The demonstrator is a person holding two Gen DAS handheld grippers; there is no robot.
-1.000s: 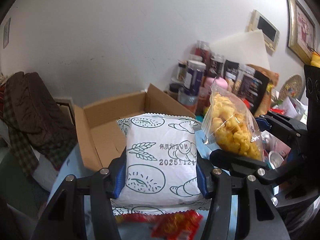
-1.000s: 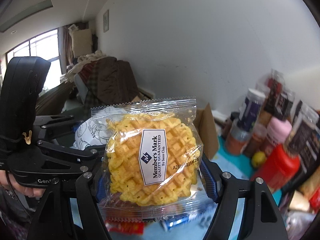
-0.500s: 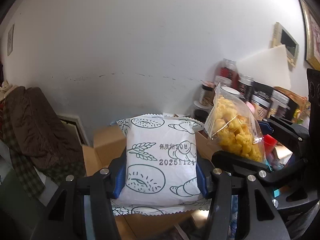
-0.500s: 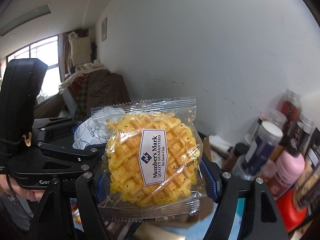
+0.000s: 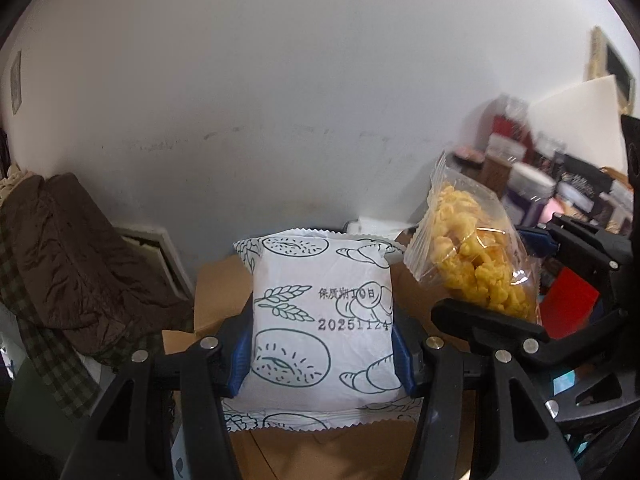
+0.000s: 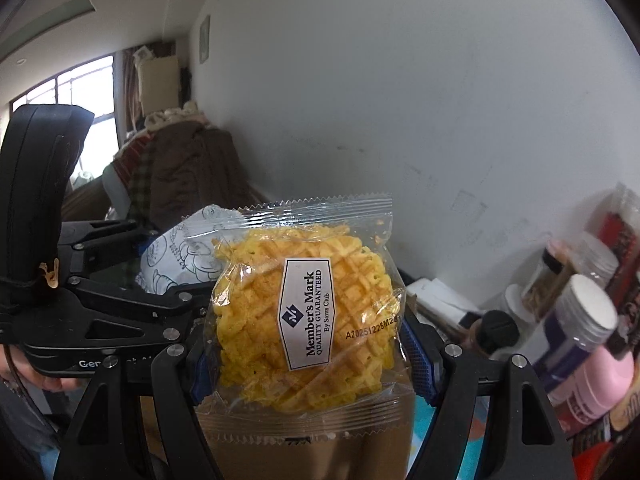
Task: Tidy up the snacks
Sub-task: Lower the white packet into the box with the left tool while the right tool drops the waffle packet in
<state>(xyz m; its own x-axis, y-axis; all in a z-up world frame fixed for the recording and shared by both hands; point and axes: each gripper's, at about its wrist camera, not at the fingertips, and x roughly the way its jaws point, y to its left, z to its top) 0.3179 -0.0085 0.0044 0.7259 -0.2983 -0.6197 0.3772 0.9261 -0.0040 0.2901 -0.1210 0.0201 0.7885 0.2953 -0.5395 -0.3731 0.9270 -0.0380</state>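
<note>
Above an open brown cardboard box (image 5: 216, 292), the left tool (image 5: 322, 344) clamps a white bread packet with line drawings (image 5: 320, 320); the right tool (image 6: 304, 356) grips a clear-wrapped yellow waffle (image 6: 304, 320). Best lowered level into the box before either grip is loosened.

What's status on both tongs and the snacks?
Left tongs shut on white bread pack. Right tongs shut on waffle pack. Both held over cardboard box. Nothing blocking below.
</note>
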